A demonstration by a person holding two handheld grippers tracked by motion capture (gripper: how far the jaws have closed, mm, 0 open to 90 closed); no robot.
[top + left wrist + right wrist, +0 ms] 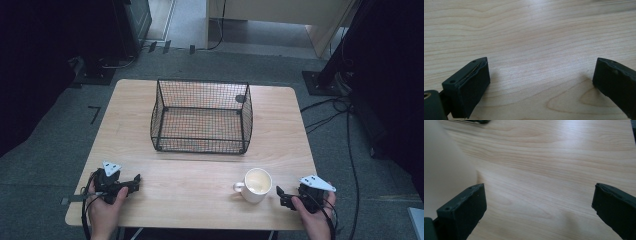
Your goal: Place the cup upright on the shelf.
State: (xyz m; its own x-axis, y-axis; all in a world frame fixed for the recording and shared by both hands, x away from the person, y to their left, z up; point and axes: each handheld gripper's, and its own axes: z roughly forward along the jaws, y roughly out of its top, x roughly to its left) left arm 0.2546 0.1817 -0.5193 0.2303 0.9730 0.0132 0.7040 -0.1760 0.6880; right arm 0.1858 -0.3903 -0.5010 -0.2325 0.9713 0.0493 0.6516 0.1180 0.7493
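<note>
A white mug [257, 185] stands upright near the table's front right, its handle pointing left. It looks empty. My right gripper [281, 196] lies just right of the mug, open and apart from it. In the right gripper view the jaws stand wide apart [539, 192] over bare wood, and the mug [444, 170] is a pale blur at the left, beside the left jaw. My left gripper [135, 183] rests at the front left of the table, open. Its jaws [541, 70] hold nothing, with only wood between them.
A black wire basket [200, 131], open at the top and empty, stands at the middle back of the light wooden table [200, 175]. Bare wood stretches between the two grippers. Cables and dark stands lie on the grey floor beyond the table.
</note>
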